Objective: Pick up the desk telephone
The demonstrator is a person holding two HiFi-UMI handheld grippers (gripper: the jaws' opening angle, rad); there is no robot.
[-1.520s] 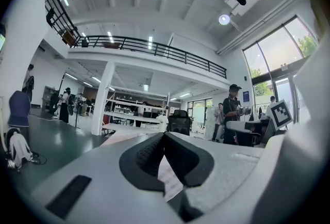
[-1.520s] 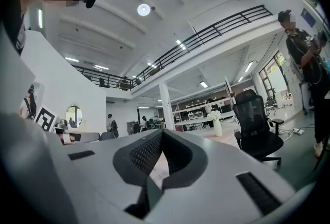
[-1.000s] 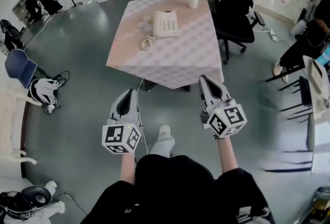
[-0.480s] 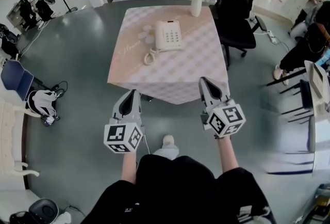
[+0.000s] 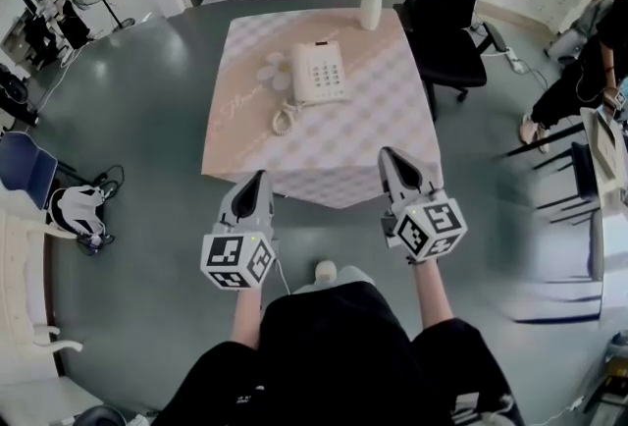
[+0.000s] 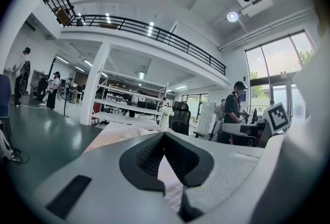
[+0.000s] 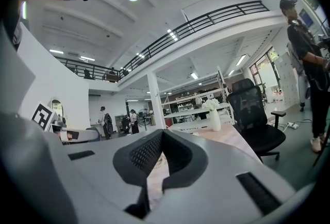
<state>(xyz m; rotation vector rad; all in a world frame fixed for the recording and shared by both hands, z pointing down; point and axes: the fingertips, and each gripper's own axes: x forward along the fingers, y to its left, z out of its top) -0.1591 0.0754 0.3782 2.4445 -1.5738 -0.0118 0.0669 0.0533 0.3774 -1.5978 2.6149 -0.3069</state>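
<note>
The desk telephone lies on the checked table; left tool and right tool hover near its front edge.

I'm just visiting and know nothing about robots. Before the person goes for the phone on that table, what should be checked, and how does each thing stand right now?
1. Phone in sight: ok. The telephone lies flat on the table.
2. Jaws ready to grasp: not ok. The left gripper and right gripper are both shut and empty.
3. Within reach: not ok. Both grippers are only about at the table's near edge, short of the telephone.
4. Approach clear: ok. Only the coiled cord lies in front of the telephone; the vase stands behind it.
5. Cord free to lift: cannot tell.
</note>
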